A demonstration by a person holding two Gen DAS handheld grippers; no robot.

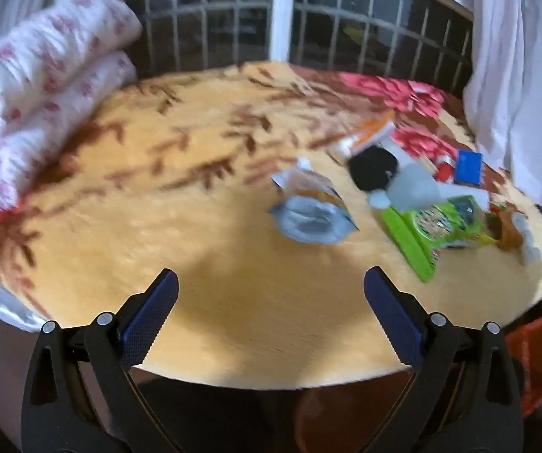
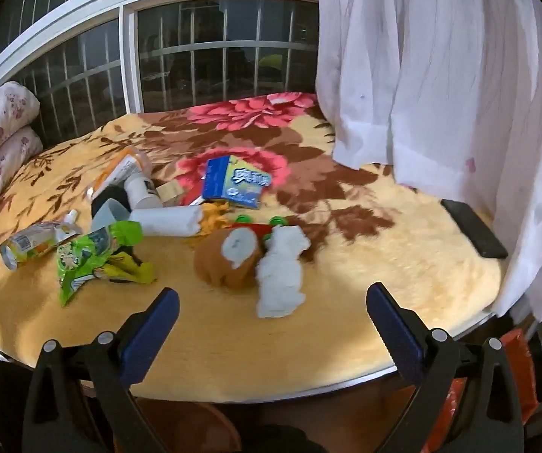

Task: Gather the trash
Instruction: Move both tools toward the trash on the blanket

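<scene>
Both claws, left gripper (image 1: 271, 298) and right gripper (image 2: 272, 317), gape fully, empty, poised before scattered litter: crumpled green plastic wrapper (image 2: 93, 256), white tissue wad (image 2: 282, 275).

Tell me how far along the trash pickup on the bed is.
Nothing looks collected yet. Both the left claw and right claw are open and empty. Still lying on the blanket: green wrapper, silver pouch, blue packet, white tissue.

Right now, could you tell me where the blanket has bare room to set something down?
Free: the stretch between the folded quilt and the silver pouch, and right of the white tissue toward the phone. Crowded: around the green wrapper and blue box.
</scene>
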